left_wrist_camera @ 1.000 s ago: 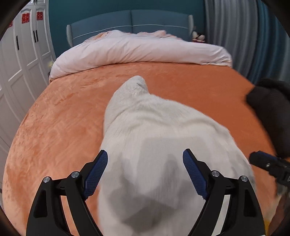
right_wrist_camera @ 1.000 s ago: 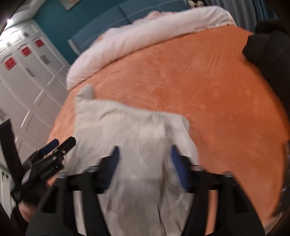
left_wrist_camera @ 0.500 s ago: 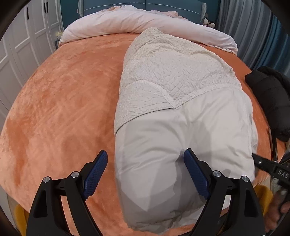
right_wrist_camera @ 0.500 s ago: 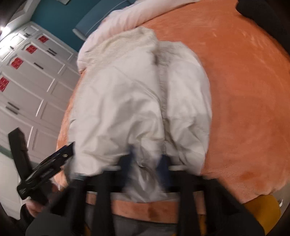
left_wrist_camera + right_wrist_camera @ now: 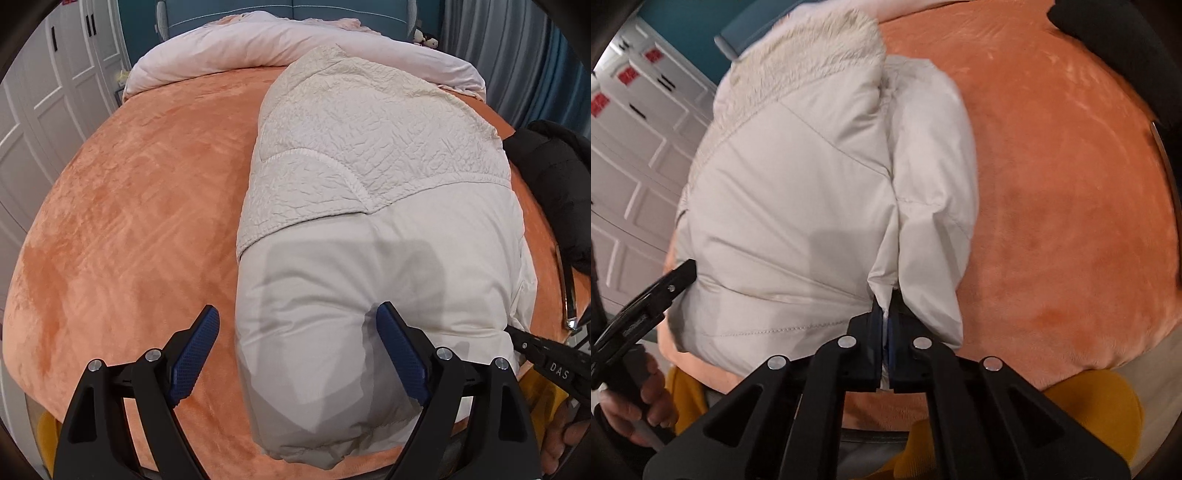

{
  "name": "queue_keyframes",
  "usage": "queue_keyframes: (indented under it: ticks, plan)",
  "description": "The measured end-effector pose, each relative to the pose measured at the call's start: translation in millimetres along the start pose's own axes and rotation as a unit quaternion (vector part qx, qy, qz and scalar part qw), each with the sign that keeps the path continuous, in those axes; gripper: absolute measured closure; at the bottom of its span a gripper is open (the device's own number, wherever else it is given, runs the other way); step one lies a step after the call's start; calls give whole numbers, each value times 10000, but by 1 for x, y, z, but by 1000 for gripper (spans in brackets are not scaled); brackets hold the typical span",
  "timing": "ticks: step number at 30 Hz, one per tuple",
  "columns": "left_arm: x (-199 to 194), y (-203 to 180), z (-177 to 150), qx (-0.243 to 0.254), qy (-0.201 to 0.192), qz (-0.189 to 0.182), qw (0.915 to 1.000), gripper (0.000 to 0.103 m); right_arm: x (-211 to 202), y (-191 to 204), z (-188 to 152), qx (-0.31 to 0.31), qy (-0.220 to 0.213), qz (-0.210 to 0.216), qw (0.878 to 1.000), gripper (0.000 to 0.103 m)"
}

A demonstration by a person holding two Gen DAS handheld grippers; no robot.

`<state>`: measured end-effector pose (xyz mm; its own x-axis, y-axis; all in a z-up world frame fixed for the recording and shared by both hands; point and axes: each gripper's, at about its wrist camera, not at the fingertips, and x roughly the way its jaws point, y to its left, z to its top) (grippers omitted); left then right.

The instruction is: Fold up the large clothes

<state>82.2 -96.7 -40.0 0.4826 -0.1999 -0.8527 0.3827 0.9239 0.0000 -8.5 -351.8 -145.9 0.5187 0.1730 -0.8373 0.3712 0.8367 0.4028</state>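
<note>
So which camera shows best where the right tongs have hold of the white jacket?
The right wrist view: the right tongs pinch the white jacket hem. The left wrist view shows only their tip at the jacket's side.

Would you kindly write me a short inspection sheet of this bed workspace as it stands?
Surface: orange bedspread, wide bare area beside the coat.
Job's things: white padded coat lying lengthwise, fleecy part toward the headboard.
Clutter: black garment at the bed's edge; rolled pale duvet at the head.
Grippers: left gripper open, straddling the coat's near corner; right gripper shut on the coat's hem.
Cables: nothing seen.
Surroundings: white wardrobe doors, teal headboard, grey curtains.
</note>
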Motion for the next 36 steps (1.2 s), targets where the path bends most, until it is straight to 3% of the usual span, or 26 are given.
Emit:
queue_keyframes:
  ticks: [3,8,14,17,21,24,26,29,33,36]
  plan:
    - [0,2,2,-47,28,36,10000,17,-14,5,4,23,-93,-160,9998,98]
    - [-1,2,4,-23,-21,131,9999,17,-64,26,16,20,-805,-252,9964,96]
    - [-1,2,4,-41,18,131,9999,17,-82,73,57,-613,-1289,-338,9892,96]
    - [0,1,4,-59,28,123,9999,17,-62,77,70,-771,-1004,-651,9898,96]
    - [1,1,4,-66,76,-24,9999,15,12,45,41,-741,-102,-1081,9913,102]
    - [0,1,3,-93,124,-61,9999,16,9,34,27,-654,0,-1071,9921,102]
    - [-5,4,8,-209,193,-200,9994,23,-2,34,31,-592,106,-1027,9929,100]
    - [-21,8,24,-389,-15,-378,9985,23,-41,42,51,-540,-315,-799,9948,96]
    - [-32,11,76,-460,-404,-386,9974,23,-71,65,97,-621,-848,-611,9926,96]
    - [-24,8,115,-442,-511,-337,9971,21,-62,86,137,-838,-977,-912,9875,95]
